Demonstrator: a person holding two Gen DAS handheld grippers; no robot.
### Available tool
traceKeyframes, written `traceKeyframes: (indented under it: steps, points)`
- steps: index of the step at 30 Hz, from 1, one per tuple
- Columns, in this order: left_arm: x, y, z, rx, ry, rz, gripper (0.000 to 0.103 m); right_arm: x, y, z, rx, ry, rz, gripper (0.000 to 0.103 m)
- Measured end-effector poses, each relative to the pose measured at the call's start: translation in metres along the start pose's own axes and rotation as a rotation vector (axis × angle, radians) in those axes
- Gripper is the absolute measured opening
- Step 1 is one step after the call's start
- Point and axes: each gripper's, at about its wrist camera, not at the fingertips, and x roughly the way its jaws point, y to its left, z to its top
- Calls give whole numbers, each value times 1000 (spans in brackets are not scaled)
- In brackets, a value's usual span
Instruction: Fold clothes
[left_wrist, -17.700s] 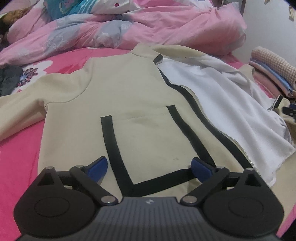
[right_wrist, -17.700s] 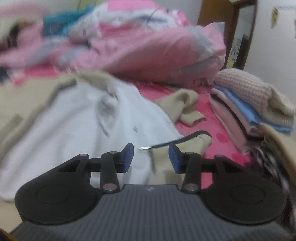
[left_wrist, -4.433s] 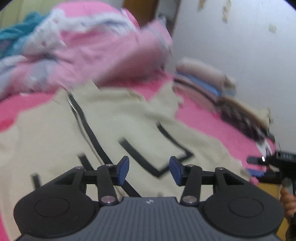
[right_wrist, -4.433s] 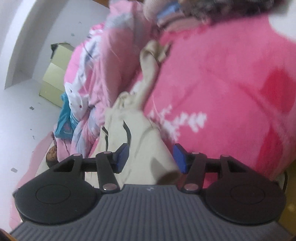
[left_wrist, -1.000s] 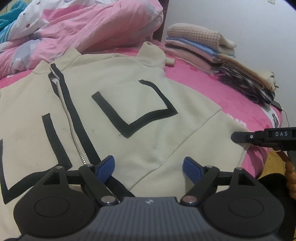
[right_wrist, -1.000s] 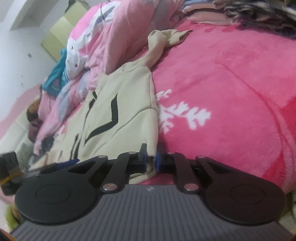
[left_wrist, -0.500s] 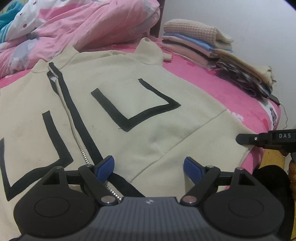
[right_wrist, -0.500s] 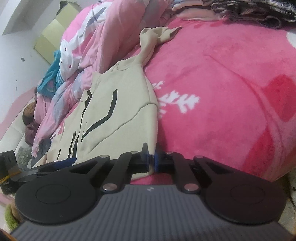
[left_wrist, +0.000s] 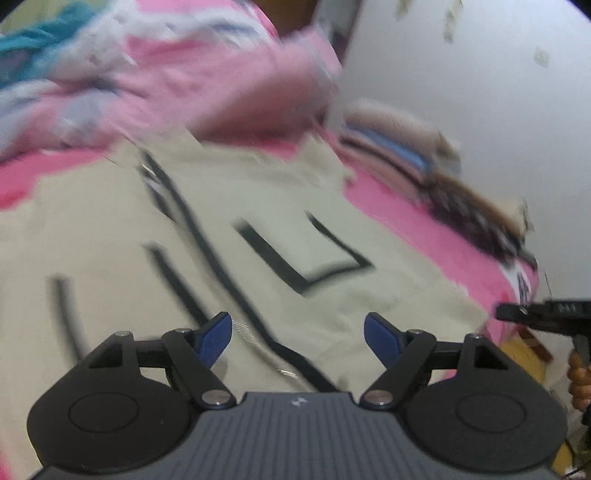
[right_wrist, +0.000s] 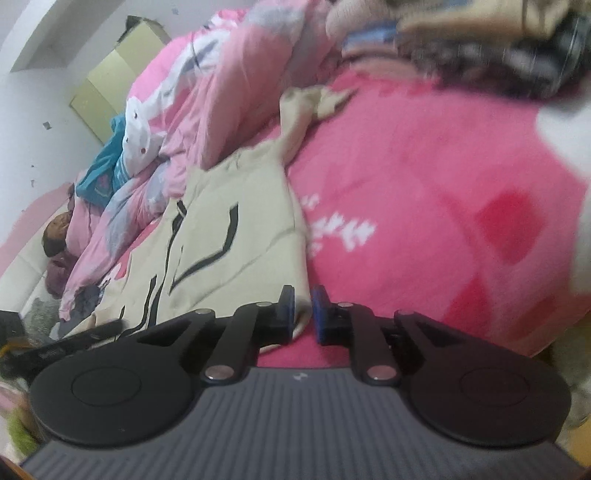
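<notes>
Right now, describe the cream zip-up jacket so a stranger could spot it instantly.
On the bright pink bedspread, in front of the heaped pink quilt, the cream zip-up jacket lies spread flat, front up. Unlike the folded clothes stack by the wall, it is unfolded, with black stripe pockets flanking its zipper.

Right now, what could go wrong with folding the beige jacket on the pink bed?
1. The right tool has just been opening, and the jacket corner sits loosely between its pads; the hem could drop and wrinkle.
2. The jacket's far sleeve lies bunched toward the stack of folded clothes; it could get trapped in a lumpy fold.
3. The left tool is open above the zipper, holding nothing, so that side may shift.
</notes>
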Motion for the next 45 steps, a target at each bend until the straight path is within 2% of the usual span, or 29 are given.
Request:
traceKeyframes:
  steps: [4, 7, 8, 11, 16, 18, 20, 22, 24, 27, 29, 32, 34, 38, 40, 42, 45]
  points:
    - [-48, 33, 26, -17, -109, 124, 80, -18, 21, 19, -92, -32, 12, 11]
    - [-69, 50, 47, -7, -174, 218, 80, -5, 51, 32, -150, -29, 74, 11]
    - [-72, 53, 53, -5, -194, 228, 81, 3, 63, 36, -171, -21, 97, 11]
    - [-64, 55, 71, 5, -209, 204, 82, 37, 100, 52, -248, 16, 146, 11]
    - [-12, 46, 83, 54, -152, 114, 82, 92, 166, 98, -425, 46, 202, 11]
    - [21, 48, 85, 48, -115, 79, 80, 114, 191, 117, -492, 59, 222, 17]
    - [57, 50, 88, 28, -77, 49, 76, 155, 213, 134, -551, 101, 215, 23]
    - [93, 53, 93, -1, -43, 18, 71, 196, 234, 151, -610, 145, 208, 23]
    - [126, 55, 98, -41, -14, -6, 65, 245, 250, 158, -653, 209, 203, 23]
    - [165, 65, 95, -62, 22, 5, 63, 321, 267, 157, -694, 274, 165, 23]
    - [183, 75, 84, -84, 51, 4, 60, 372, 272, 151, -705, 323, 147, 23]
    - [182, 81, 69, -74, -2, -31, 61, 447, 268, 131, -723, 382, 58, 21]
    - [180, 79, 66, -56, -7, -27, 62, 473, 262, 129, -703, 348, 75, 21]
    - [177, 83, 61, -71, -12, -55, 62, 472, 260, 159, -616, 339, 97, 21]
    - [176, 83, 62, -81, -10, -64, 62, 447, 250, 181, -560, 256, 82, 24]
    - [174, 83, 61, -81, -9, -66, 62, 419, 233, 203, -493, 212, 82, 24]
    - [173, 82, 61, -65, -6, -57, 62, 390, 207, 219, -436, 243, 45, 25]
